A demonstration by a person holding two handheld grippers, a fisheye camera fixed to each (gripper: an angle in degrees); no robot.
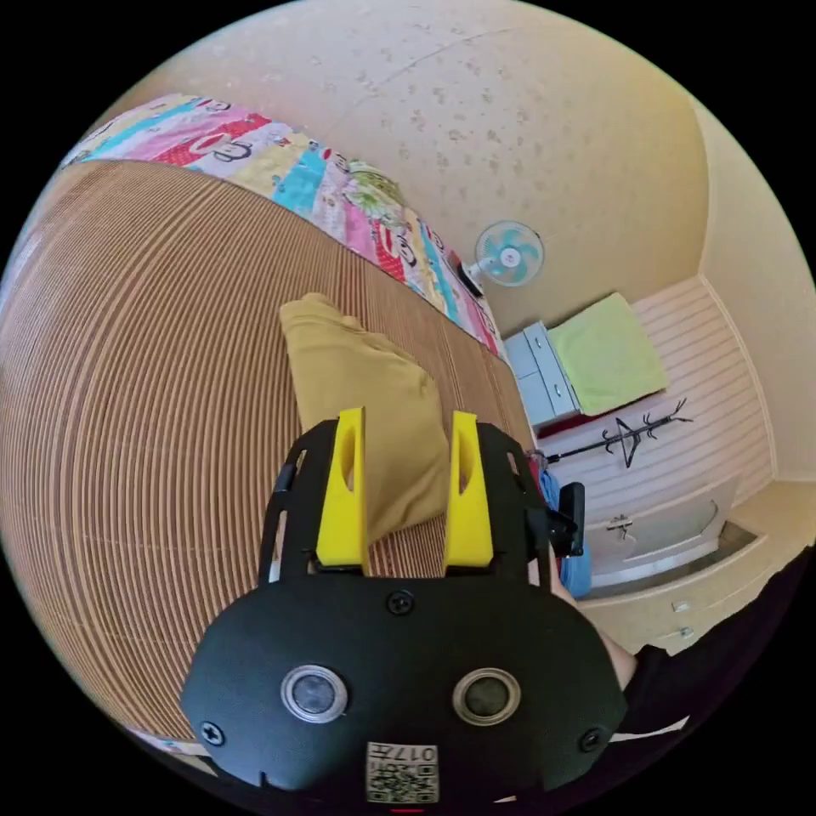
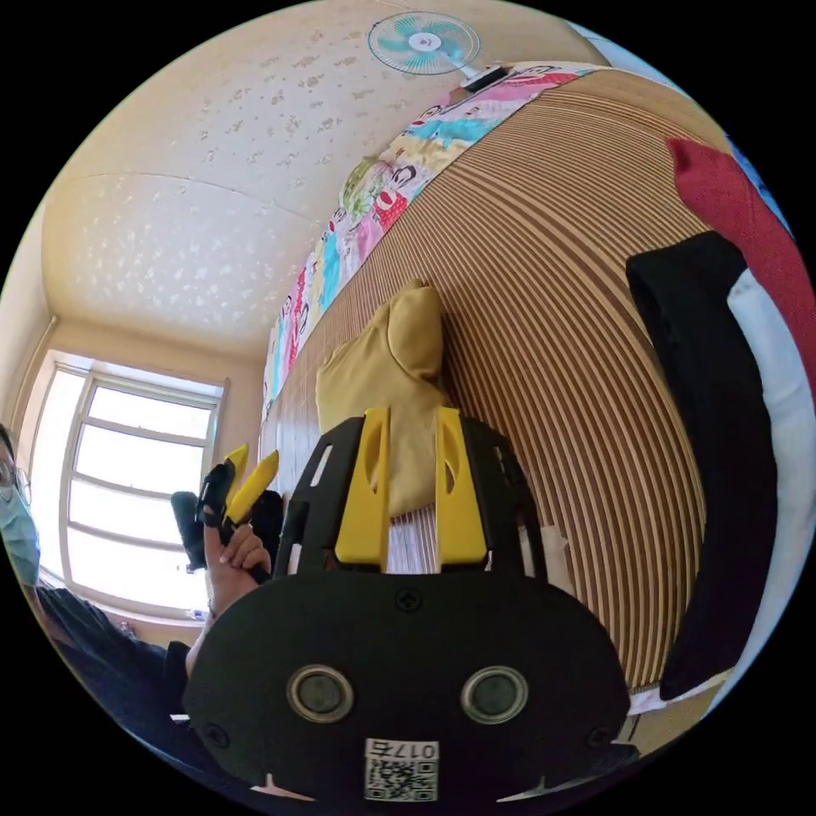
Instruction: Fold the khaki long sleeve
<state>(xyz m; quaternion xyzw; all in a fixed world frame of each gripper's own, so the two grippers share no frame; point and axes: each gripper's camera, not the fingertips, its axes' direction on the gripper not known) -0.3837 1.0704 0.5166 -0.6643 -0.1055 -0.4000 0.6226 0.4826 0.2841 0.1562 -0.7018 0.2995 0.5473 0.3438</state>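
Right gripper view — window [image 2: 127, 476], left tool [image 2: 246, 484] (jaws apart).

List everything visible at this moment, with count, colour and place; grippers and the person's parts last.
khaki long sleeve: 1, mustard-khaki, folded bundle on the mat
bamboo mat: 1, brown, striped, covering the bed
patterned sheet: 1, multicolour, along the mat's far edge
fan: 1, teal, by the wall
black garment: 1, on the mat's edge
red garment: 1, beside the black one
left gripper: yellow, open
right gripper: yellow, open
hand: 1, holding the left gripper
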